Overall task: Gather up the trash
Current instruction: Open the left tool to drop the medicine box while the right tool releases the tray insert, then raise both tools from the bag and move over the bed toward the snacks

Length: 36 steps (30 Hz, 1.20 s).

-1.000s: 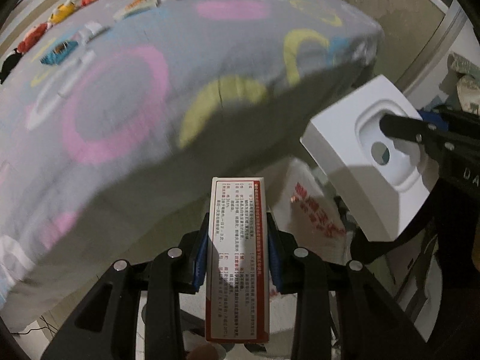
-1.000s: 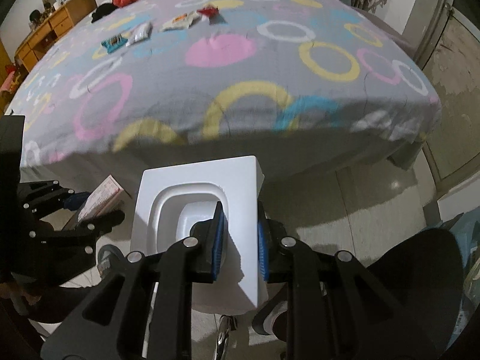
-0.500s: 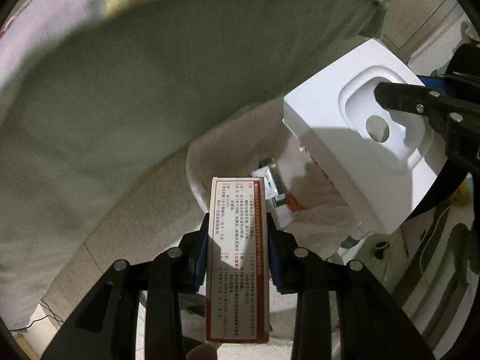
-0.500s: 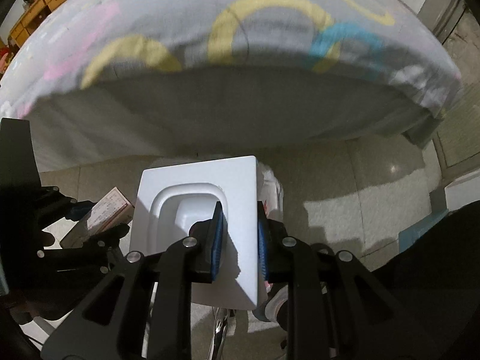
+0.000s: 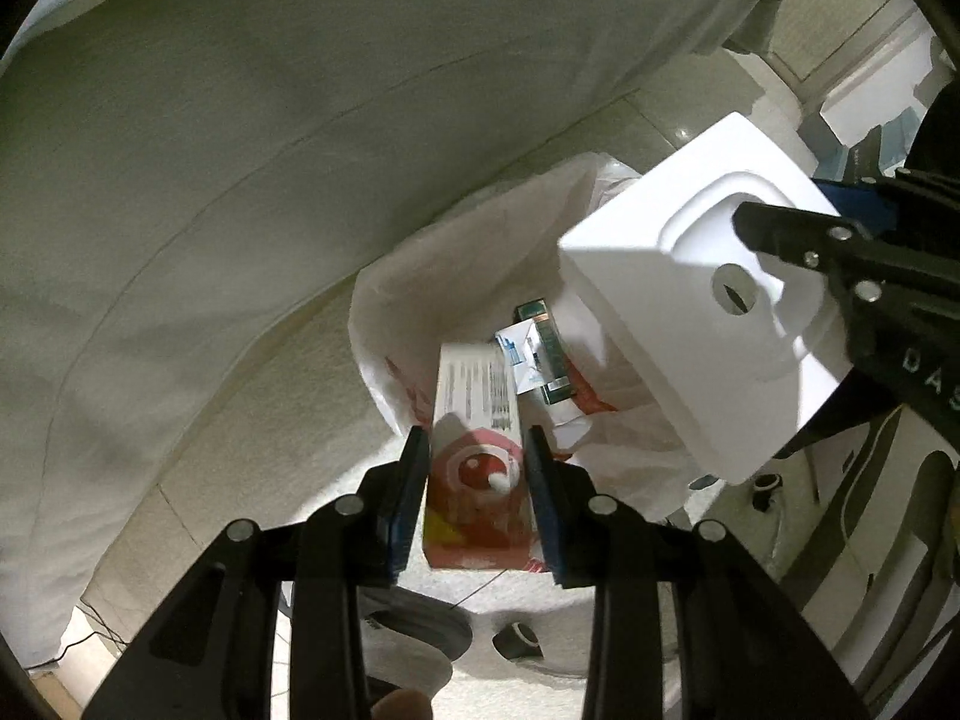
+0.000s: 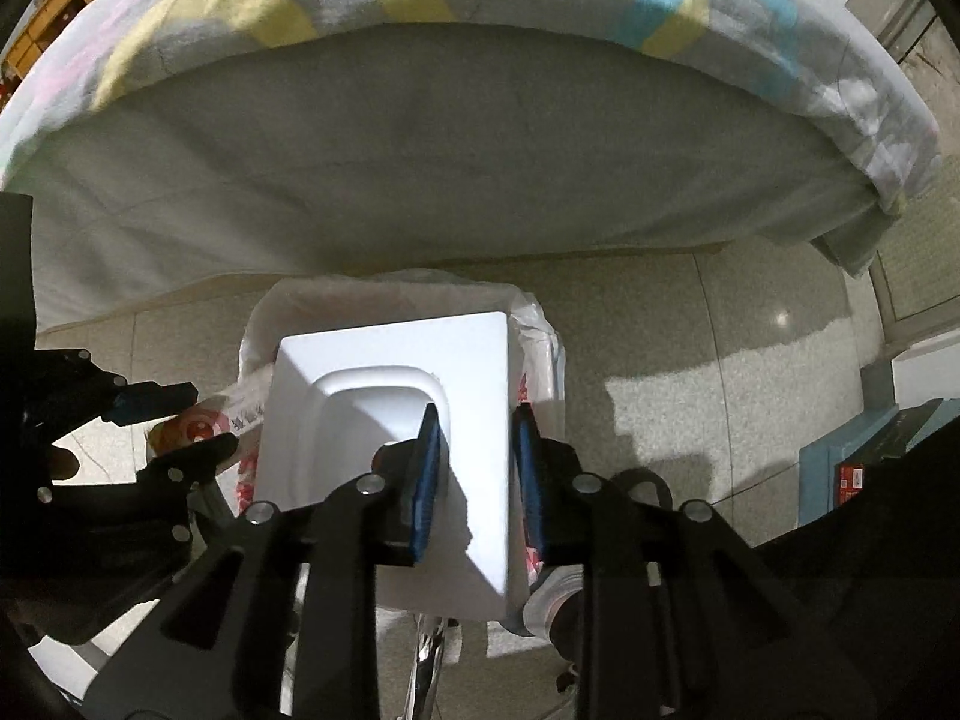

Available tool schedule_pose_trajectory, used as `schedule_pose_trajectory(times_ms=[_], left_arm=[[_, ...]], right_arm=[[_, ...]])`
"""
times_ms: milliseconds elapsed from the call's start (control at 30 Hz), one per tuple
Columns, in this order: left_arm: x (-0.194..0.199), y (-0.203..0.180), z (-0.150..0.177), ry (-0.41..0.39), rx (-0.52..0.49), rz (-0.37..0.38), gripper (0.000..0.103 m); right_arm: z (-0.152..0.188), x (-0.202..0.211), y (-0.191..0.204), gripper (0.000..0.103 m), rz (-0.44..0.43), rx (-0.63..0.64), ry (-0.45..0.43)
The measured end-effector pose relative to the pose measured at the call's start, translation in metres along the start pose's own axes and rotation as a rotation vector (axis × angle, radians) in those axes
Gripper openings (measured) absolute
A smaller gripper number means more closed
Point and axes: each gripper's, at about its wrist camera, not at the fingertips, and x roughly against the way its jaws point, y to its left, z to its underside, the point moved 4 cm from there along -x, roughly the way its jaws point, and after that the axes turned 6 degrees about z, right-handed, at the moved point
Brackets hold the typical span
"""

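Behind the trash bag (image 5: 420, 300), the bed (image 5: 300, 120) overhangs w/ its sheet hanging close to the far rim; a wide swing could snag the fabric.

The bag itself stands open on the floor (image 6: 690, 360), but its thin rim is slack and folded inward on one side, so anything landing on the edge could collapse the mouth or tip the bag.

Above the bag's near-right side, the white foam block (image 5: 690, 312) is the bulkiest piece. The right fingers (image 6: 429, 468) have just been opening; one wall of the block is between them and the outer pad looks just clear of it, so the block is prob. slipping free. It hangs tilted and partly past the rim, so it may catch the edge, bridge the opening or tumble to the floor.

Over the bag's near-left side, the left fingers (image 5: 414, 480) are nearly closed on the red carton (image 5: 474, 480), gripped across its narrow sides. If the foam lands first, it could block the carton's way in.

Inside the bag, small boxes (image 5: 540, 354) already lie at the bottom; not much room beside them.
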Motion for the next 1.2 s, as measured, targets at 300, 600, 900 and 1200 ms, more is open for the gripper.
schedule_pose_trajectory(times_ms=[300,600,900,1200], left_arm=[[-0.001,0.003,0.001,0.015,-0.020,-0.024,0.066],[0.006,0.003,-0.002,-0.009,-0.018,-0.028,0.070],[0.029,-0.008,-0.007,-0.071,-0.072,-0.042,0.086],[0.046,-0.011,-0.013,-0.123,-0.072,-0.056,0.095]], right_arm=[[-0.002,0.003,-0.010,0.058,-0.013,-0.058,0.009],[-0.004,0.016,-0.016,0.059,-0.025,-0.078,-0.007],[-0.008,0.040,-0.025,0.074,-0.046,-0.094,-0.047],[-0.012,0.058,-0.033,0.089,-0.049,-0.112,-0.082]])
